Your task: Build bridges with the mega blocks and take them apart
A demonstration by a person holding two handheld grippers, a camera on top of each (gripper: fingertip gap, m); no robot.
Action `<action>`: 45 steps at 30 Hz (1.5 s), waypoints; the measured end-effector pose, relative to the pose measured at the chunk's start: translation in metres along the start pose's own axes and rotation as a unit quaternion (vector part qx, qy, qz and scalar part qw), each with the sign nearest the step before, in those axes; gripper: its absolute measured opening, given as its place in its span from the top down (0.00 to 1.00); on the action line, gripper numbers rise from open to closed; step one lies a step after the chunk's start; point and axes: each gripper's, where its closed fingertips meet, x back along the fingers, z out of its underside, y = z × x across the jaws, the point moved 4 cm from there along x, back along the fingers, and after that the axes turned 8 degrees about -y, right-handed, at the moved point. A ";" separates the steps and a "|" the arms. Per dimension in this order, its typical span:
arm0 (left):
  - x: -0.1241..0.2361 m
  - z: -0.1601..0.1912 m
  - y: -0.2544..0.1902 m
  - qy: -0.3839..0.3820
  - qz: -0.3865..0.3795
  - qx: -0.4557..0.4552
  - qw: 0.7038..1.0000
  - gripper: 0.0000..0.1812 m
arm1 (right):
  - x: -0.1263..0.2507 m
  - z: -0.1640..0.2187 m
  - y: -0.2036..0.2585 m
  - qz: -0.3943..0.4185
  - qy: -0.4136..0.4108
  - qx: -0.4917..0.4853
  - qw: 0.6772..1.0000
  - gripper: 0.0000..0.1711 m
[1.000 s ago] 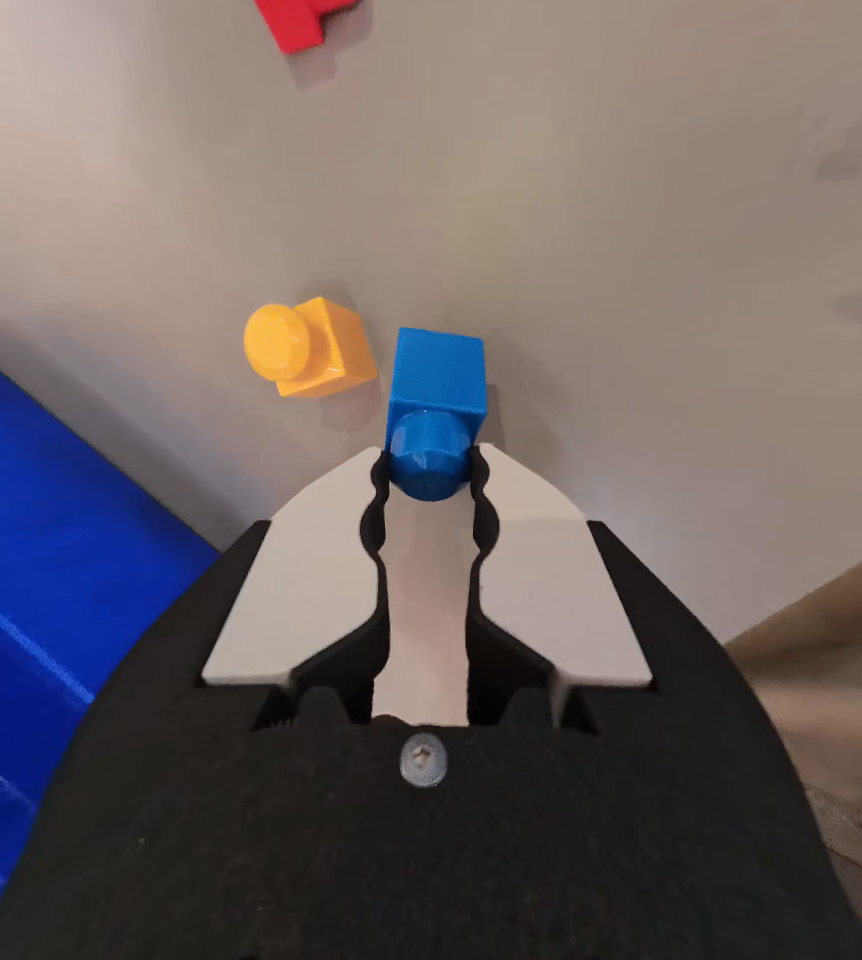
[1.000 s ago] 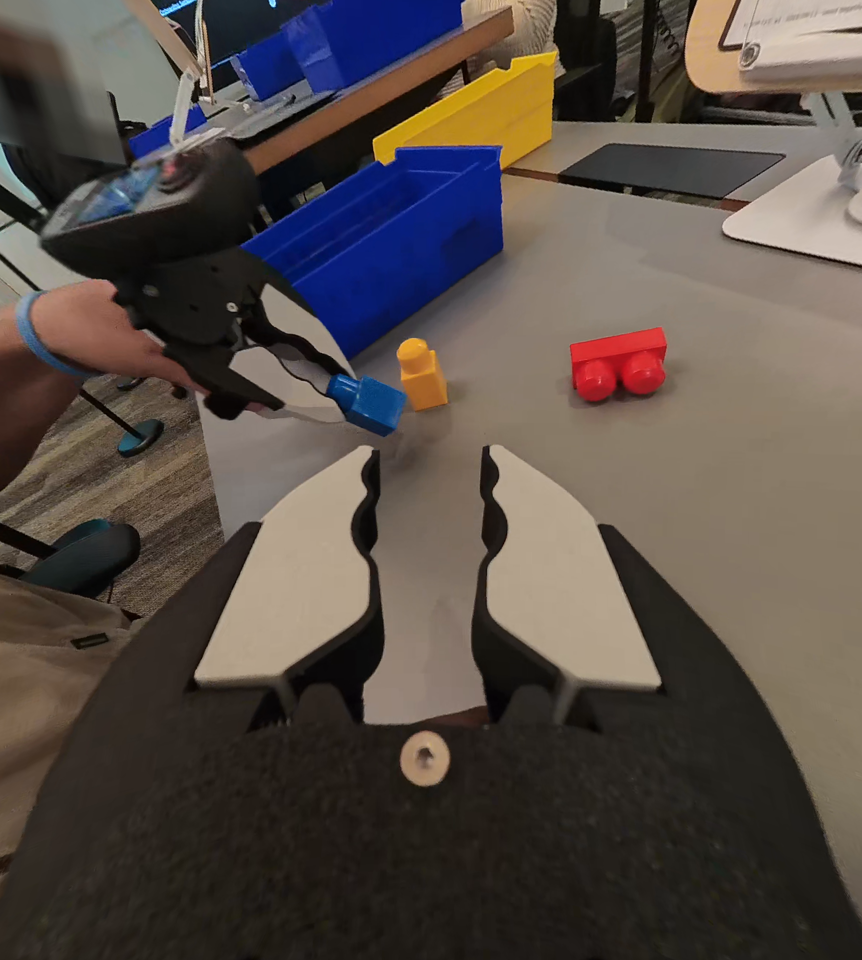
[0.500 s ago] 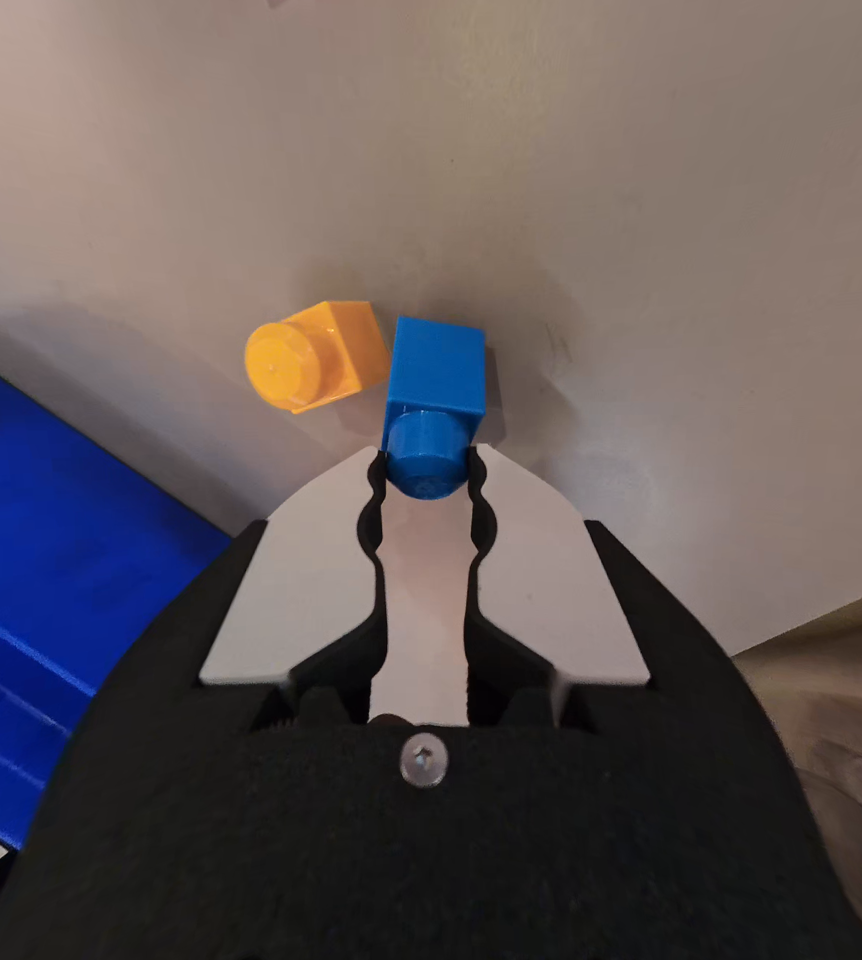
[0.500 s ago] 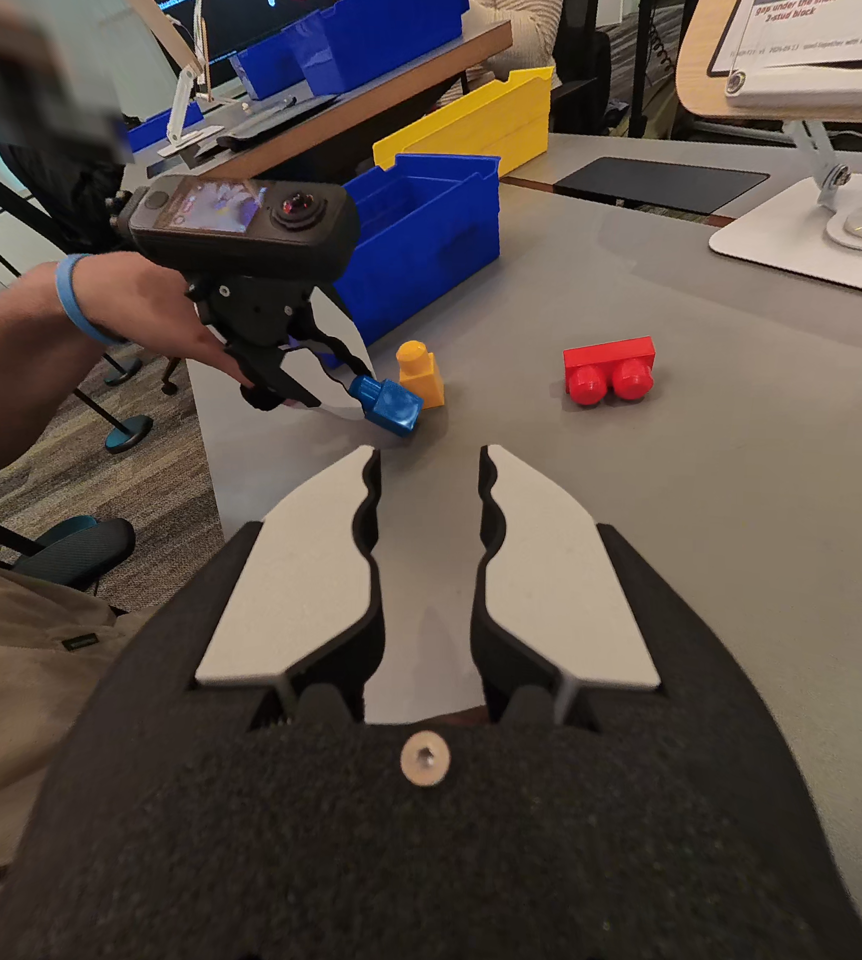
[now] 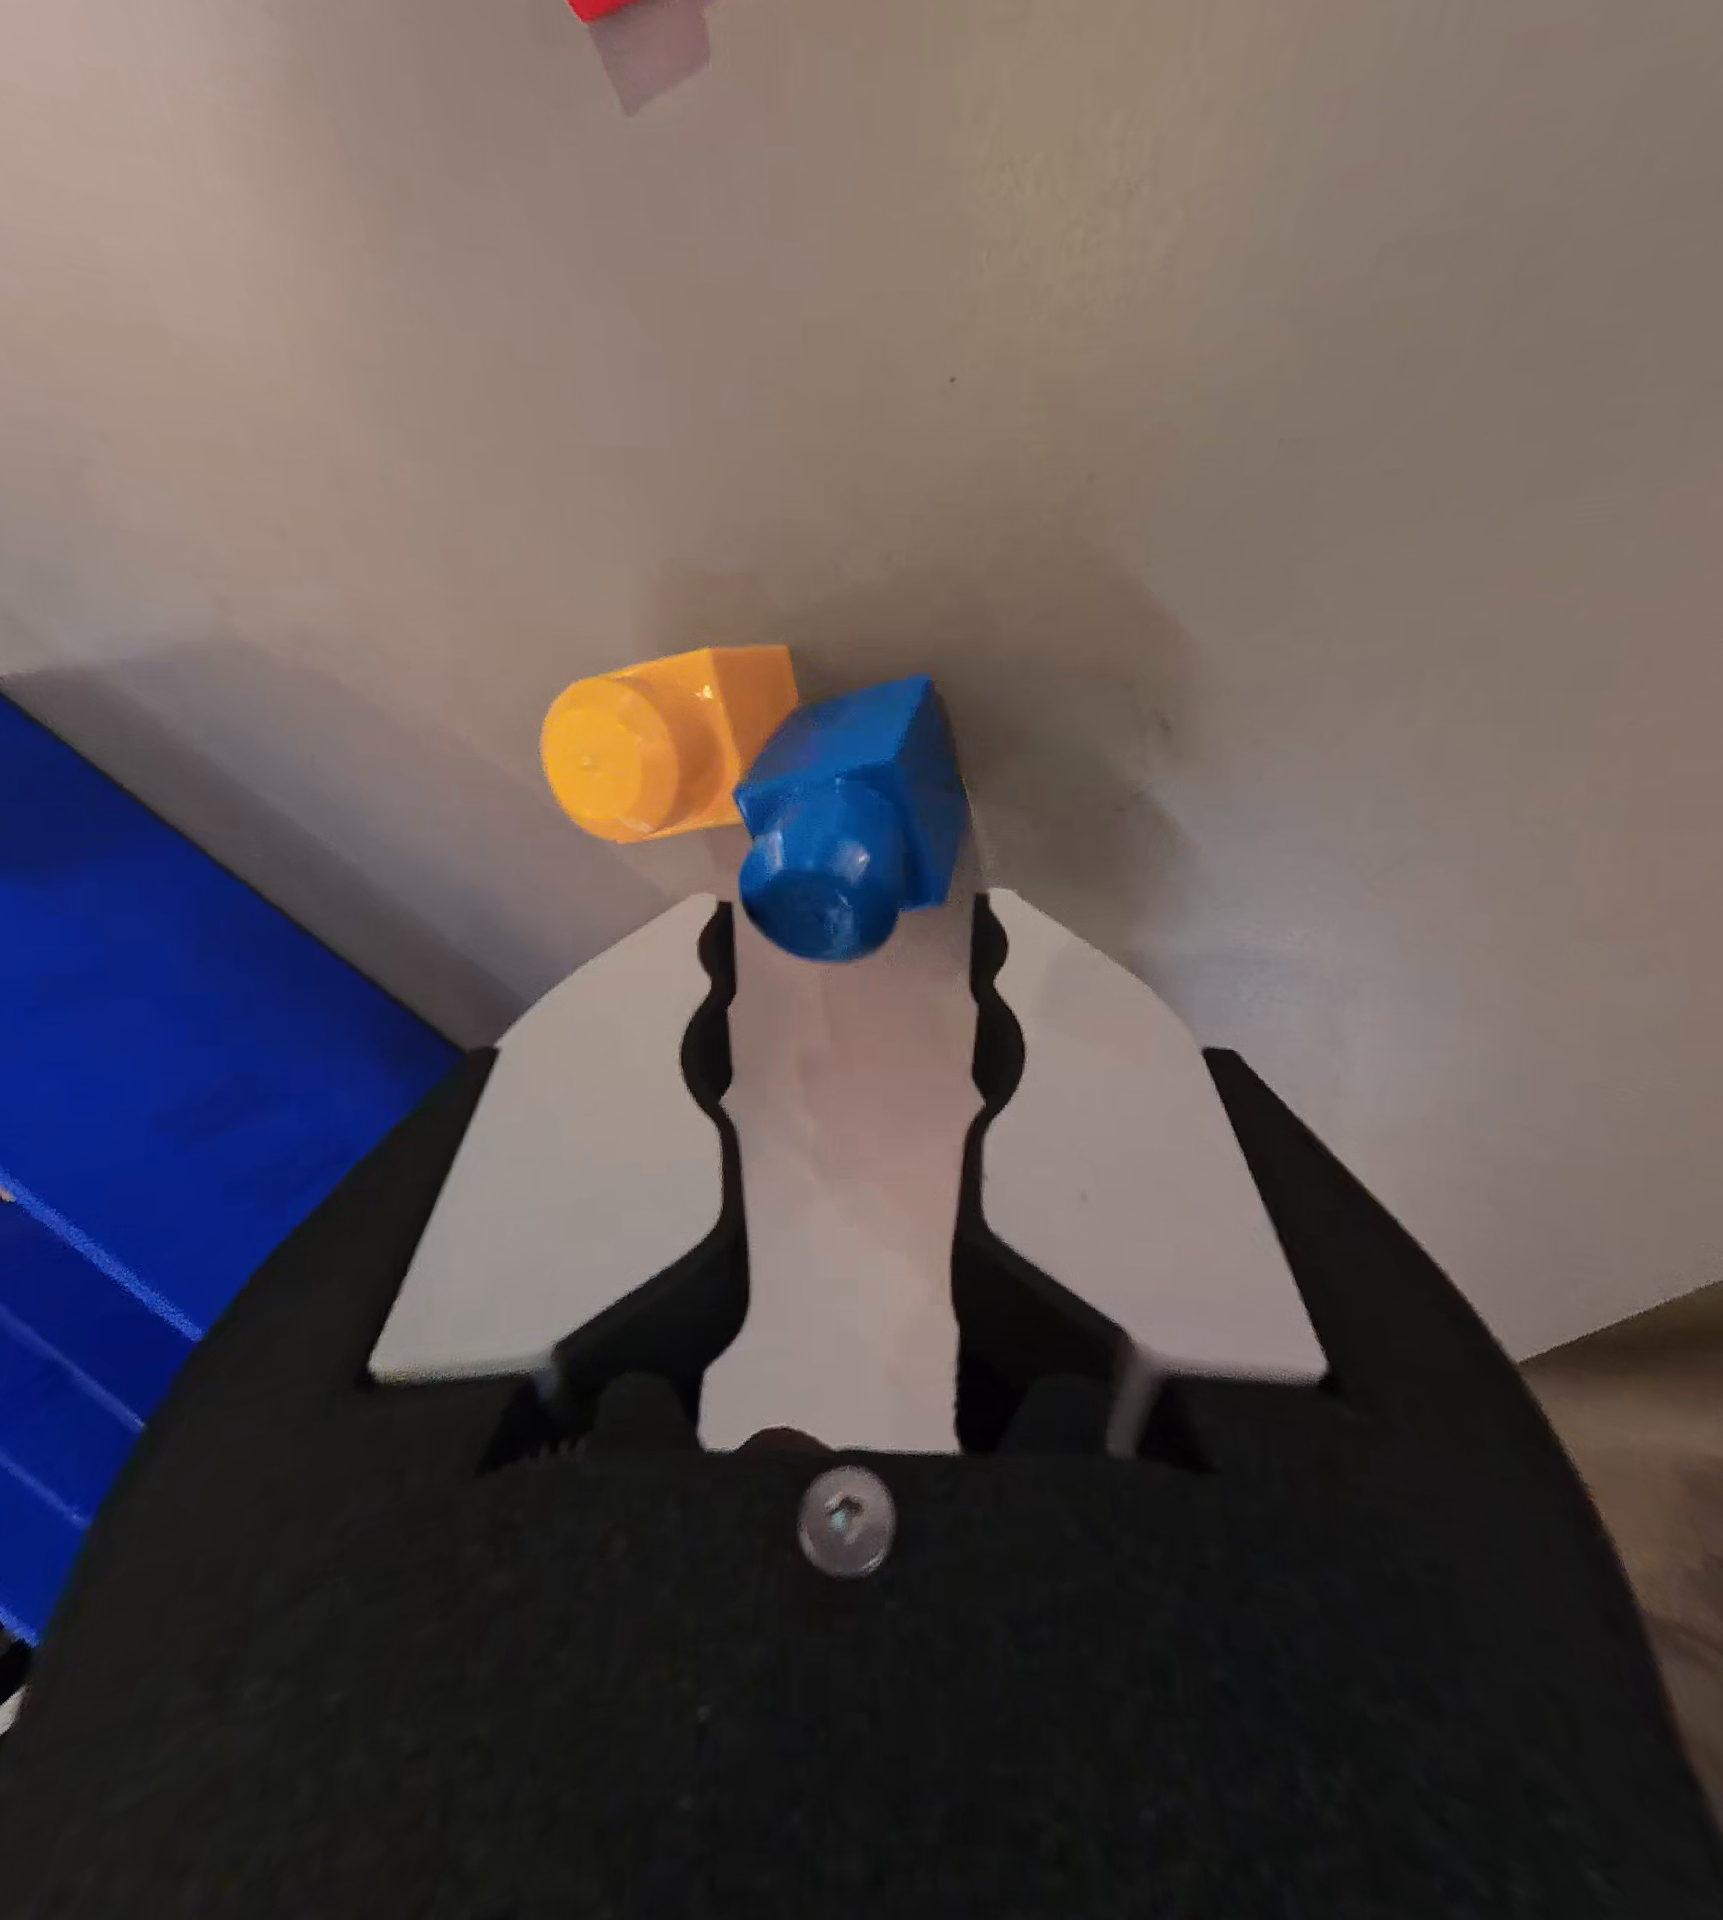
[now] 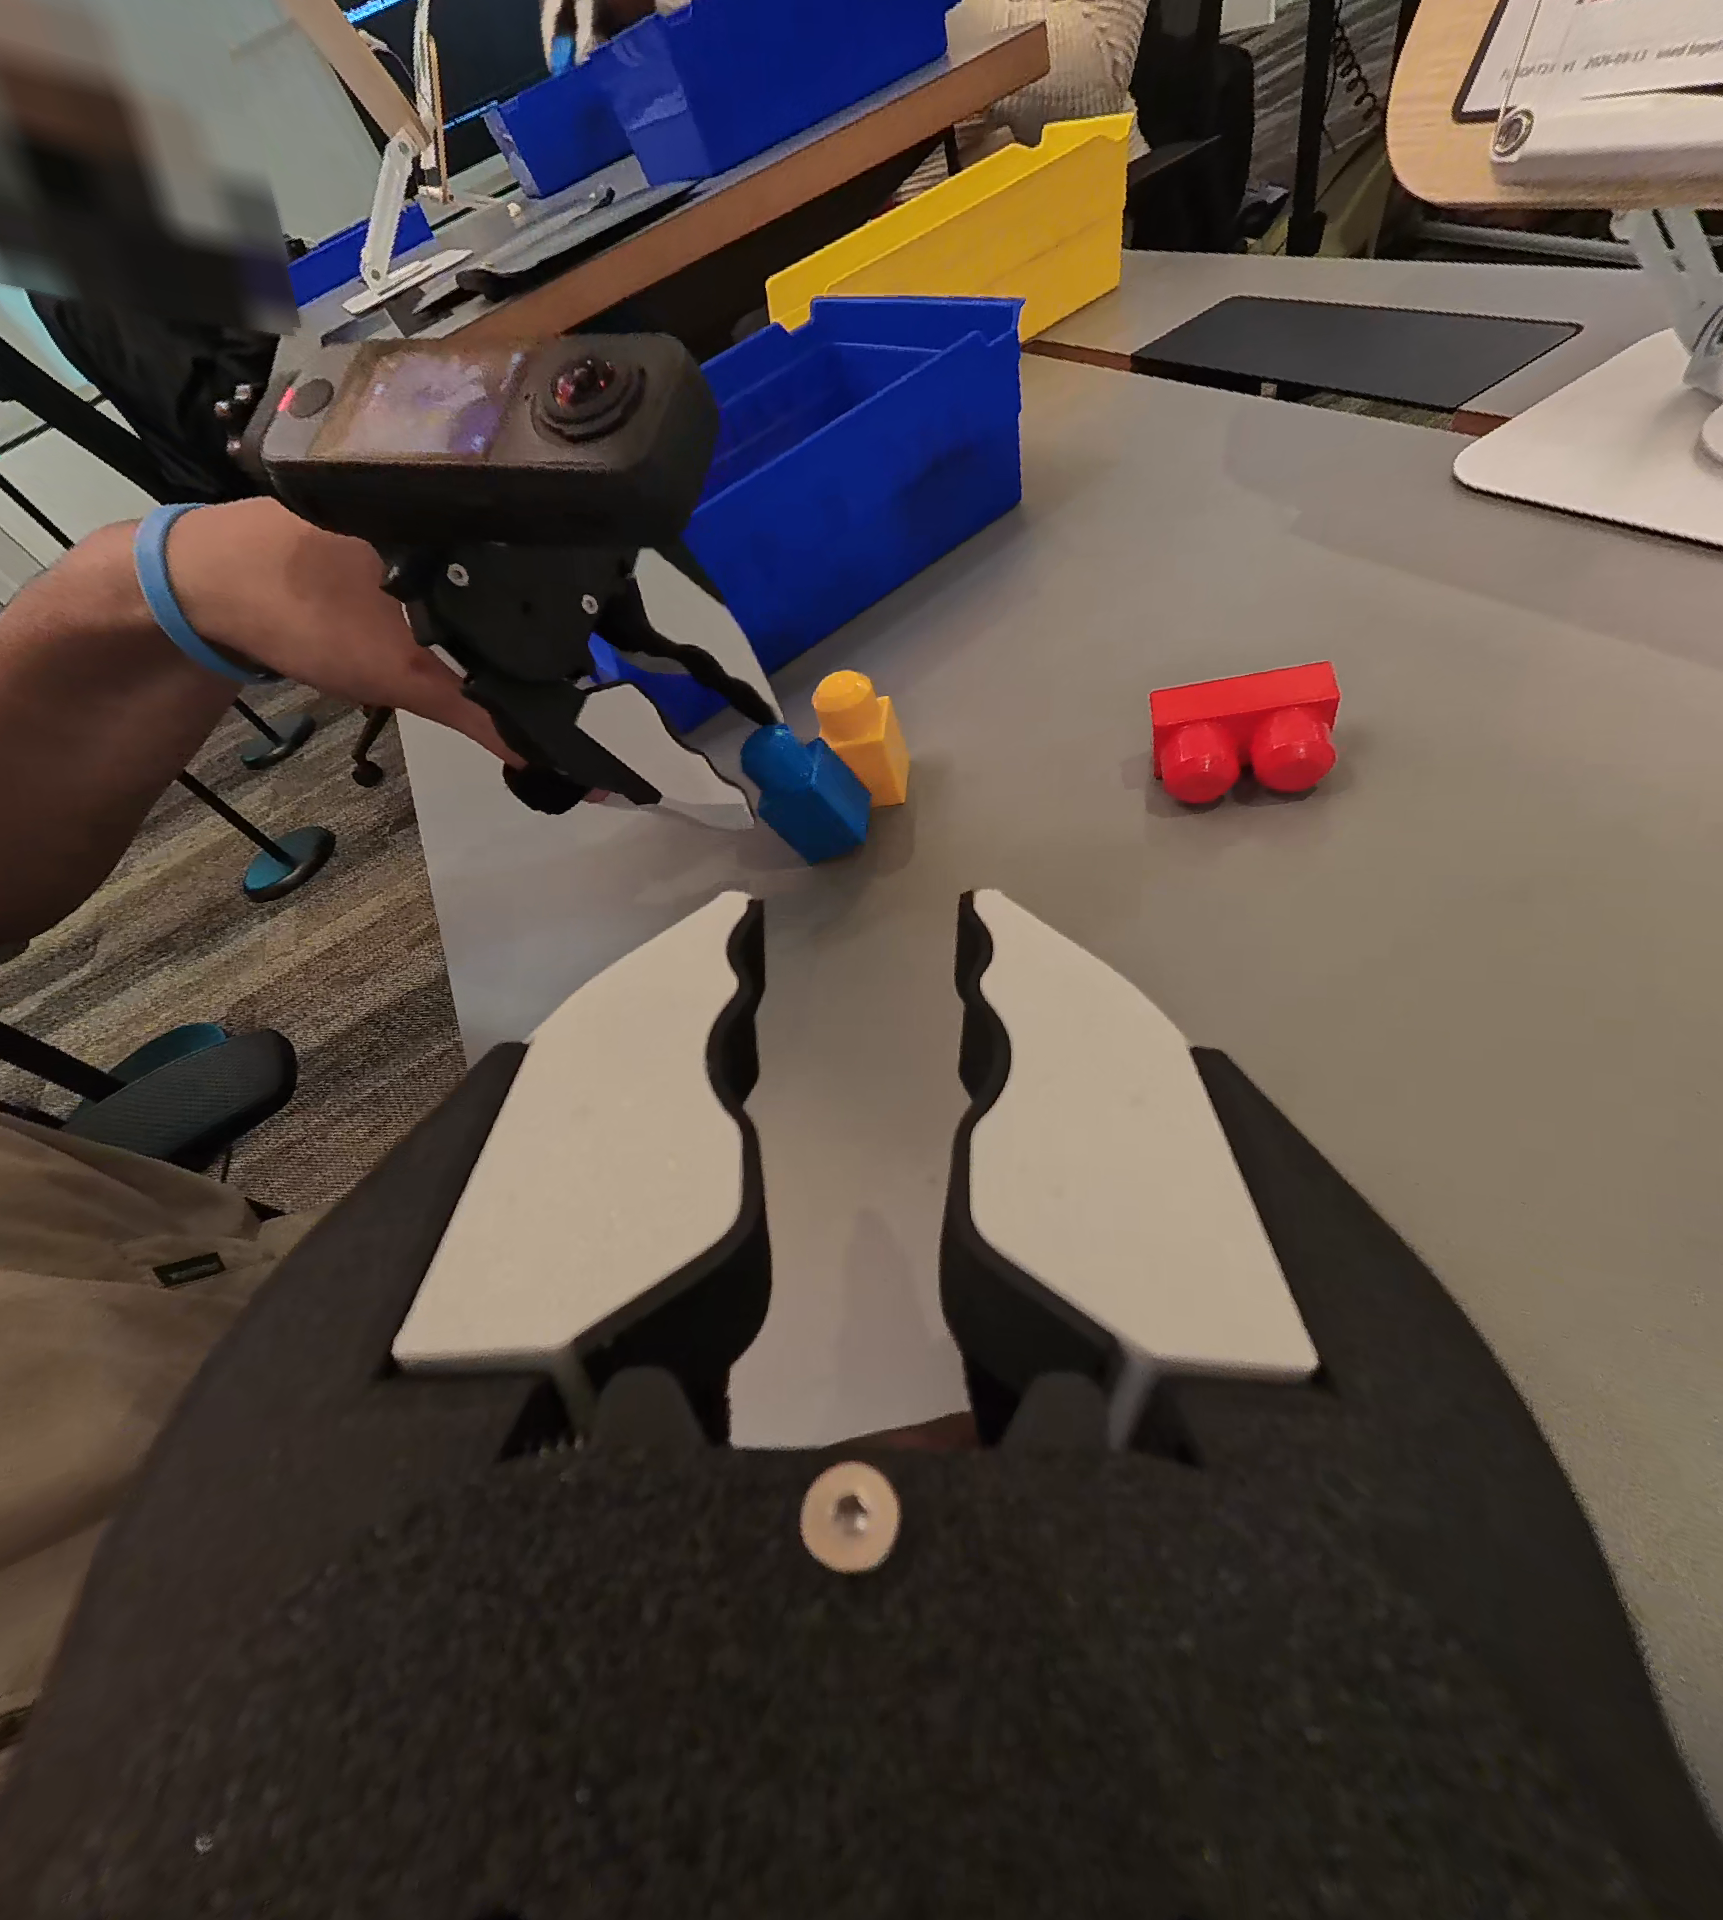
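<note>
Both jaws gape empty; blue block (image 6: pixel 810 792) leans against yellow block (image 6: pixel 865 736), blue bin (image 6: pixel 867 488) close behind.

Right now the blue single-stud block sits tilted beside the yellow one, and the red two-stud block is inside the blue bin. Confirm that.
One point is wrong: the red two-stud block is not in the blue bin. It lies on its side on the grey table, apart from the bin, as the right wrist view shows. The blue single-stud block does sit tilted beside the yellow single-stud block.
</note>
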 end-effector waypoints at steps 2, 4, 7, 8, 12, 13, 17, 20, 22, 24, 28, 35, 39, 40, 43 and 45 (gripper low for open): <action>0.000 -0.001 0.001 -0.006 0.000 0.001 1.000 0.76 | 0.000 0.000 0.000 -0.001 -0.001 -0.001 1.000 0.80; -0.001 -0.002 0.003 -0.012 -0.006 0.002 1.000 0.76 | 0.001 0.000 0.000 -0.001 -0.001 -0.001 1.000 0.80; 0.000 -0.002 0.006 -0.032 -0.018 0.011 0.999 0.77 | 0.001 0.001 -0.001 0.001 0.000 -0.001 1.000 0.80; 0.003 -0.002 0.007 -0.049 -0.025 0.016 0.998 0.77 | 0.000 0.002 -0.002 0.003 0.001 0.002 1.000 0.80; 0.019 0.007 0.011 -0.150 -0.055 0.078 0.984 0.78 | -0.005 0.012 -0.008 0.030 0.023 0.035 0.999 0.79; 0.026 0.008 0.010 -0.196 -0.063 0.093 0.974 0.78 | -0.007 0.015 -0.009 0.041 0.029 0.051 0.997 0.78; 0.049 0.014 0.003 -0.383 -0.085 0.172 0.903 0.78 | -0.018 0.024 -0.015 0.107 0.052 0.114 0.986 0.69; 0.053 0.015 -0.005 -0.464 -0.109 0.197 0.856 0.77 | -0.027 0.031 -0.017 0.137 0.053 0.117 0.982 0.61; 0.050 0.018 -0.004 -0.481 -0.157 0.184 0.843 0.75 | -0.032 0.035 -0.020 0.161 0.034 0.118 0.979 0.59; 0.045 0.023 0.000 -0.476 -0.199 0.180 0.837 0.74 | -0.038 0.041 -0.024 0.182 0.036 0.116 0.976 0.55; 0.037 0.029 0.005 -0.472 -0.177 0.229 0.833 0.69 | -0.046 0.051 -0.028 0.221 0.062 0.130 0.965 0.51; 0.026 0.033 -0.005 -0.444 -0.089 0.265 0.851 0.60 | -0.045 0.061 -0.023 0.232 0.076 0.149 0.958 0.50; 0.012 0.035 -0.012 -0.392 -0.049 0.258 0.882 0.60 | -0.040 0.065 -0.023 0.228 0.073 0.138 0.961 0.52; 0.008 0.035 -0.012 -0.380 -0.044 0.261 0.886 0.60 | -0.040 0.064 -0.022 0.227 0.070 0.138 0.962 0.52; -0.002 0.029 -0.011 -0.338 -0.048 0.262 0.903 0.56 | -0.040 0.062 -0.017 0.221 0.064 0.147 0.962 0.53; -0.009 0.027 -0.006 -0.315 -0.083 0.253 0.911 0.54 | -0.039 0.061 -0.016 0.222 0.065 0.158 0.960 0.53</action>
